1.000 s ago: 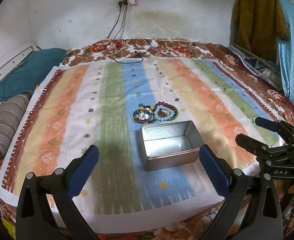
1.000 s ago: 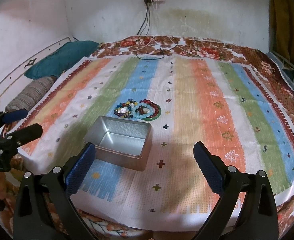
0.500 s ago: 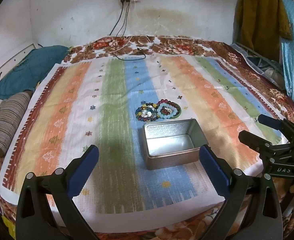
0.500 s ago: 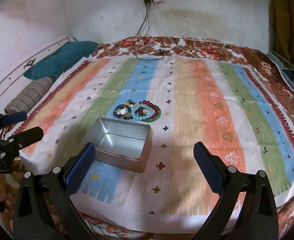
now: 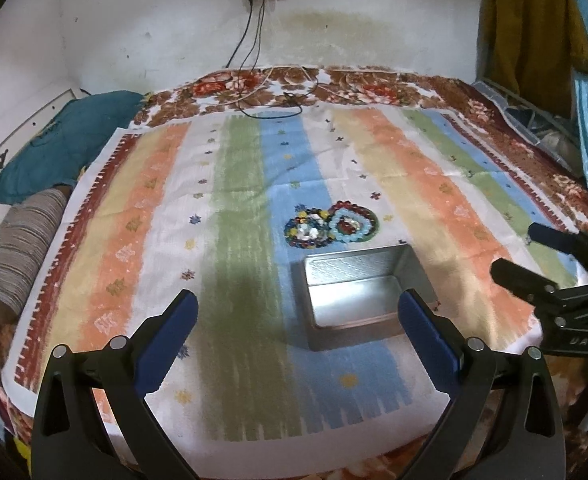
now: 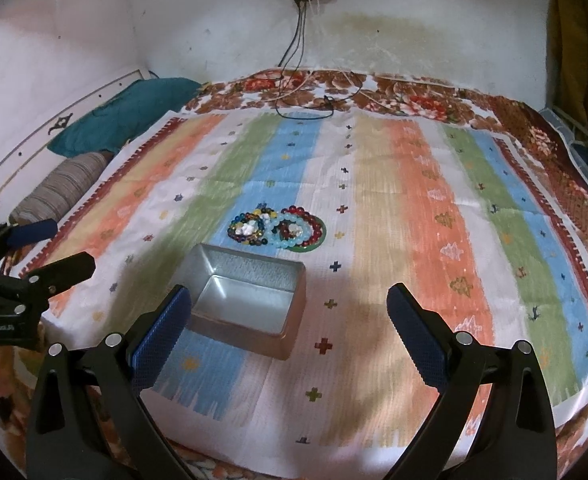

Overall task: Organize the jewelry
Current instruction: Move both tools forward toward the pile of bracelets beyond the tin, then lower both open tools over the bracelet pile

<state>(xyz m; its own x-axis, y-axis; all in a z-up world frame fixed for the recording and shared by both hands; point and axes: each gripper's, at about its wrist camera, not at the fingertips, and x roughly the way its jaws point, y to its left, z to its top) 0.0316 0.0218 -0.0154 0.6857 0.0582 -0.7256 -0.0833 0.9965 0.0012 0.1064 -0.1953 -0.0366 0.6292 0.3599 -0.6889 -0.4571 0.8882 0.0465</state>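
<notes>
Bracelets (image 5: 331,225) coiled beside tin (image 5: 364,290) on bed.
Glossy multicolored beads, two overlapping piles; single strands hard to separate. Left tongs (image 5: 298,312) and right tongs (image 6: 288,308) both spread, holding nothing.

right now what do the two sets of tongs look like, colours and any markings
Both tongs, left and right, have black plastic arms shaped like clamp jaws, with silver rivets at the joints. Each finger ends in a flat blue pad with a fine grid texture. Small pale lettering sits on each body; I can't read it. No cables or sleeves show.
</notes>
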